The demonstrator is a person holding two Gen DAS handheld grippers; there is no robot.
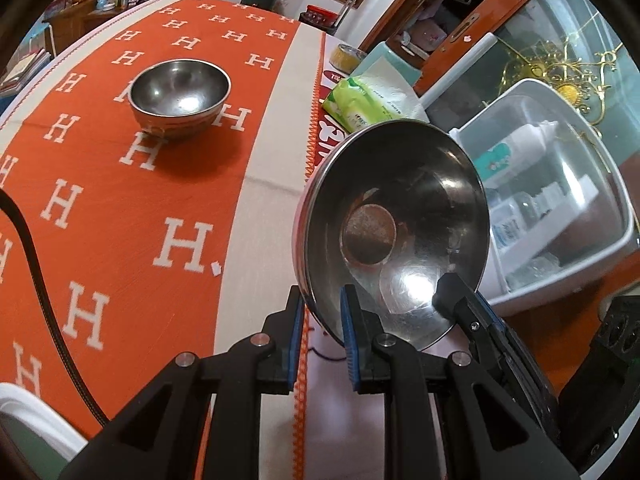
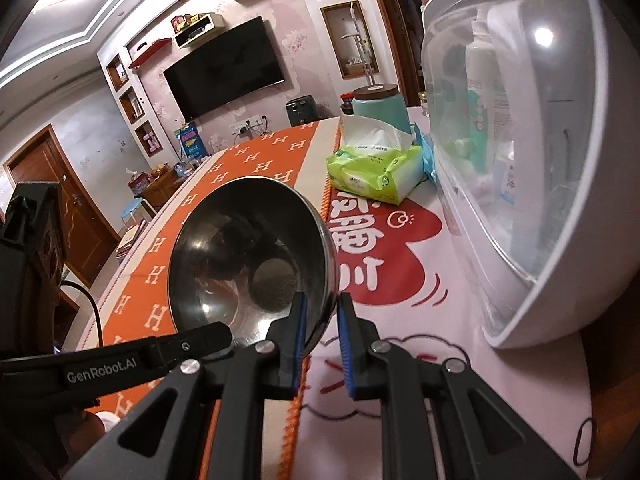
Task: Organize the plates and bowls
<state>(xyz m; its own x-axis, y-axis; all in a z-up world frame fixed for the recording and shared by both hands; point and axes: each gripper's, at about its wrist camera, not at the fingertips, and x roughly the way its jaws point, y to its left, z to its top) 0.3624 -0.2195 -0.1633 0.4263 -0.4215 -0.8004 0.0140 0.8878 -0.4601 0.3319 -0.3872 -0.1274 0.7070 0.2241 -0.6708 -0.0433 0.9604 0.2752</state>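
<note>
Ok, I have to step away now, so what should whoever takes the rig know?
Left hand-held gripper: shut on the tilted bowl, pinching its near rim.
Right hand-held gripper: shut on the same bowl's rim from the other side.
Second bowl sits upright on the orange cloth, apart from the held one.
Done: one bowl lifted. Left: probably nest it into the second bowl. No plates in view.

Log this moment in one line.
left claw: shut on held bowl | right claw: shut on same rim | second bowl: on cloth

Two steel bowls

We see one bowl (image 1: 394, 232) tilted up on edge; another bowl (image 1: 180, 98) sits upright on orange cloth.
</note>
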